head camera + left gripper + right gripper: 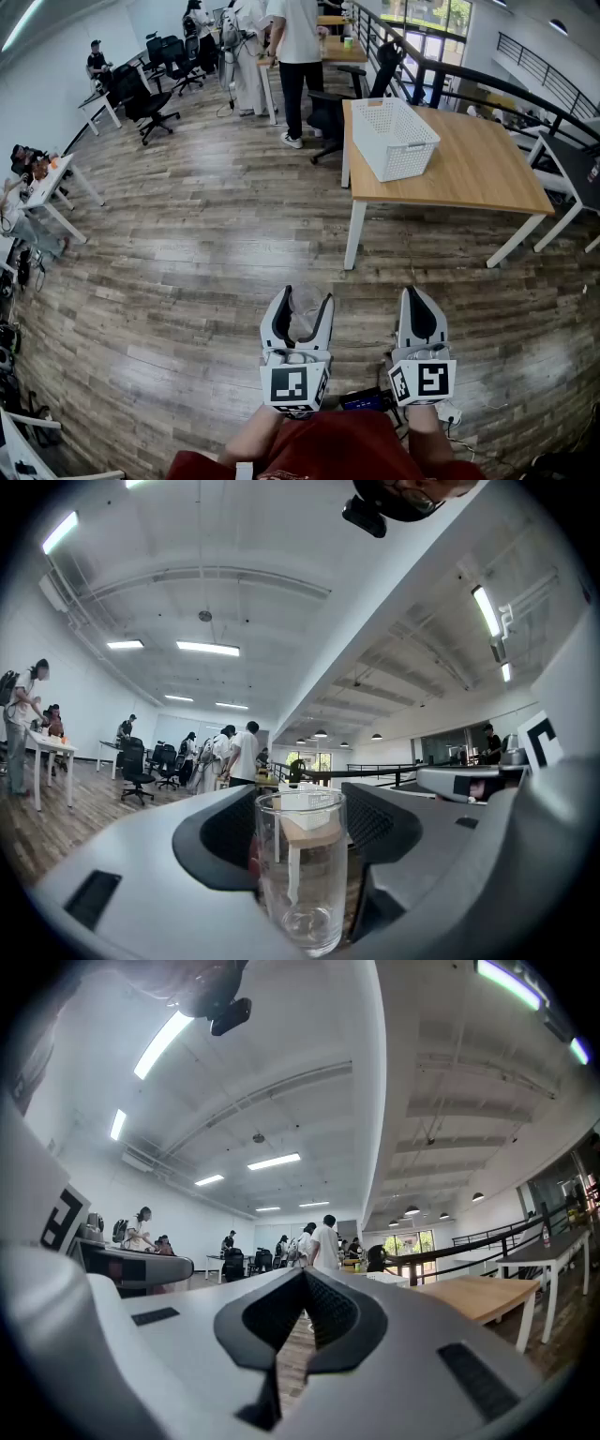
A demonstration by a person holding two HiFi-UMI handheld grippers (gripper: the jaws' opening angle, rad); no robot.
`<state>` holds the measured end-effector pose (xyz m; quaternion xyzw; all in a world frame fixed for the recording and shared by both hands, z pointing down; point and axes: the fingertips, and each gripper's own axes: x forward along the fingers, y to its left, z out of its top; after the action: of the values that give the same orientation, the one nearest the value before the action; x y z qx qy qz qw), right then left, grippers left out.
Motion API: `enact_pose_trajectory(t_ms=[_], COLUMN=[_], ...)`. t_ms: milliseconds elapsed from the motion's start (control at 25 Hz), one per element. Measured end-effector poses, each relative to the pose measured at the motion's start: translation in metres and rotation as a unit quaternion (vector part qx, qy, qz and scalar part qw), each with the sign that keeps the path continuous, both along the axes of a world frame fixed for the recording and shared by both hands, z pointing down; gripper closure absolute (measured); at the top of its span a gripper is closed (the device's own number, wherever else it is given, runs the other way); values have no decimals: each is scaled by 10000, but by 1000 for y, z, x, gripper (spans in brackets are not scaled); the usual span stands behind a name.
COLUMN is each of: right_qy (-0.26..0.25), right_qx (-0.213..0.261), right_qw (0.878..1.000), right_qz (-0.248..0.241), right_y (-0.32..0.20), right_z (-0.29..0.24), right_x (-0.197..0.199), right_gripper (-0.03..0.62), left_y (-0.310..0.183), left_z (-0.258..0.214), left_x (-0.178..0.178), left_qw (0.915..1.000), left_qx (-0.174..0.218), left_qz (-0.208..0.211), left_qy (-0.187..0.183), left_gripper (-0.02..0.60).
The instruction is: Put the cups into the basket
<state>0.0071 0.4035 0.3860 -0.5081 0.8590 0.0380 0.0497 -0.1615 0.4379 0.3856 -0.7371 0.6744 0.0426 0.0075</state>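
A clear glass cup [303, 317] stands upright between the jaws of my left gripper [304, 298], held above the wooden floor; the gripper is shut on it. In the left gripper view the cup [300, 874] fills the gap between the dark pads [225, 841]. My right gripper [417, 295] hangs beside it to the right, shut, with nothing in it. Its jaws meet at the tips in the right gripper view [305, 1279]. The white perforated basket [394, 136] sits on the near-left part of a wooden table [487, 178], far ahead of both grippers.
Open plank floor lies between me and the table. People [298, 56] stand at desks behind it, with black office chairs [141, 98] to the left. A dark railing [487, 80] runs along the right. Cables and a power strip [450, 412] lie by my feet.
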Motion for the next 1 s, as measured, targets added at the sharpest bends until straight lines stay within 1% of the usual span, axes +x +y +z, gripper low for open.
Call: enact_pose_trajectory(t_ms=[560, 800, 1000], right_qy=[-26, -57, -117], right_qx=[-9, 12, 8], right_qw=[10000, 10000, 9999], right_qz=[28, 78, 49], right_y=[1, -2, -7], right_z=[1, 2, 5], right_x=[12, 27, 49], right_gripper=[583, 583, 582], left_y=[0, -4, -10], left_z=[-1, 0, 1], left_x=[12, 25, 44], left_qw=[10000, 10000, 10000], left_qx=[-17, -36, -72], left_qz=[41, 50, 21], left_qy=[-1, 19, 52], left_gripper=[291, 291, 291])
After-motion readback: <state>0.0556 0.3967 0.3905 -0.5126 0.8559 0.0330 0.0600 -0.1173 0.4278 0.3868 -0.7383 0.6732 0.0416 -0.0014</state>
